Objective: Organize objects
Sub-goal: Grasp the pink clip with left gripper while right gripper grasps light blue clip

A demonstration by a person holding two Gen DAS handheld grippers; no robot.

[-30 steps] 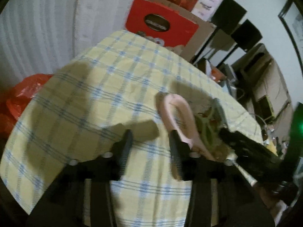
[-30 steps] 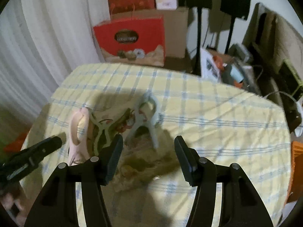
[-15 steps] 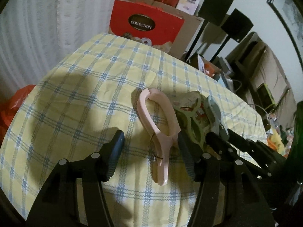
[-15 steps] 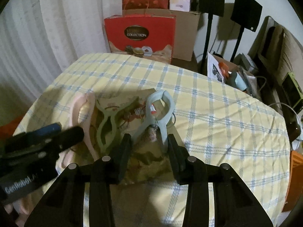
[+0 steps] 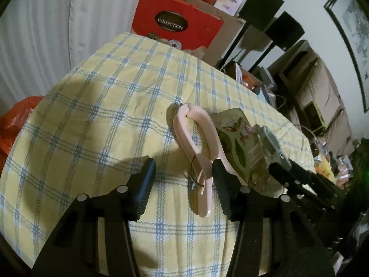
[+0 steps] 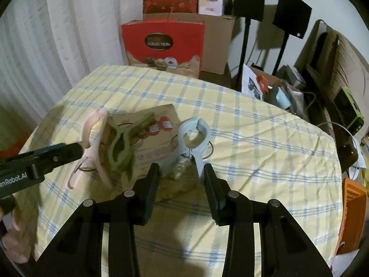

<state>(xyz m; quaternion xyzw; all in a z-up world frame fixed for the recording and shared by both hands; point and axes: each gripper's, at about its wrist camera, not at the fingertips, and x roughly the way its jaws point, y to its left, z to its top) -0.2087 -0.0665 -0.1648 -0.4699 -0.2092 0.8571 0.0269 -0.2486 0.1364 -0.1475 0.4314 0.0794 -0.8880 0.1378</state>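
On the tabletop [image 6: 253, 150], under a yellow and blue checked cloth, a printed snack bag [image 6: 156, 143] lies toward the near left corner with three big clips on it: a pink clip [image 5: 207, 127] at the left, a green clip [image 6: 112, 151] in the middle and a pale blue clip [image 6: 192, 153] at the right. The left tool [image 5: 182, 168] has just been closing, yet it stands part open. Its own view shows one pink handle and the wire ring between its fingers, hard against the right finger and well apart from the left one, so nothing is gripped. The right view shows that tool only from the side, its tip at the pink clip, along with the fingers of the person's hand [image 6: 16, 249] at the lower left edge. The right tool [image 6: 181, 173] has also just been closing. Its view shows both pale blue handles between the fingers, each one seemingly against a pad. The left view shows only an edge of that clip and the right tool's tip. A red box [image 6: 161, 46] stands beyond the far edge.
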